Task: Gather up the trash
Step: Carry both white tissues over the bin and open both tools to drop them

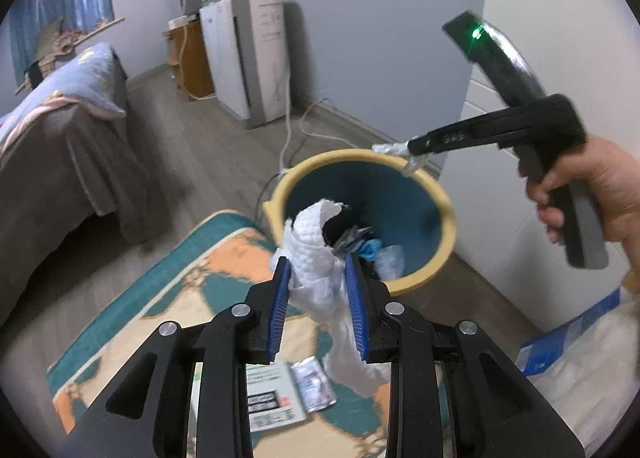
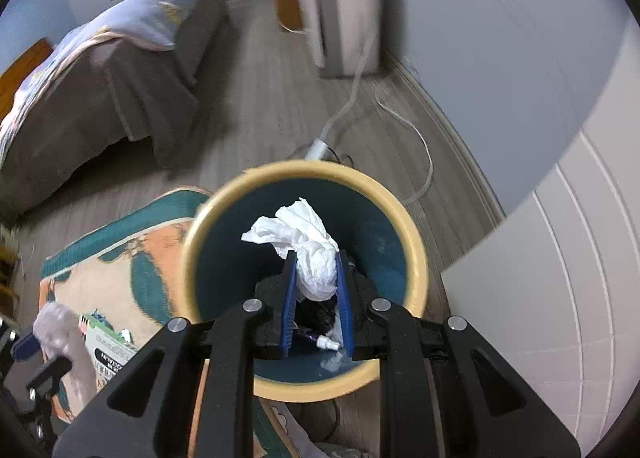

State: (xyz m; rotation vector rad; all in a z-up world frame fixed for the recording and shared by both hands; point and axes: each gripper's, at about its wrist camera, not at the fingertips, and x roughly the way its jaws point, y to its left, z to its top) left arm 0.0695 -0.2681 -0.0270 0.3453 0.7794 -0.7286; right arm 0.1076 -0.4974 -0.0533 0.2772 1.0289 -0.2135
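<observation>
Both claws are clamped on tissue: the right claw (image 2: pixel 316 274) points down, holding its white wad (image 2: pixel 316 270) over the bin (image 2: pixel 416 254), and the left claw (image 1: pixel 318 278) grips a paper towel (image 1: pixel 316 258) just beside the rim.

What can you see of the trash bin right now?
The trash bin is round, with a thick cream-yellow rim and a dark teal inside, plastic by the look of it. It stands upright on the wood floor, between the patterned rug and the white wall. Scraps already lie at its bottom, among them a small bottle. The right gripper holds a crumpled white tissue over its opening; the left gripper holds a paper towel near its rim.
</observation>
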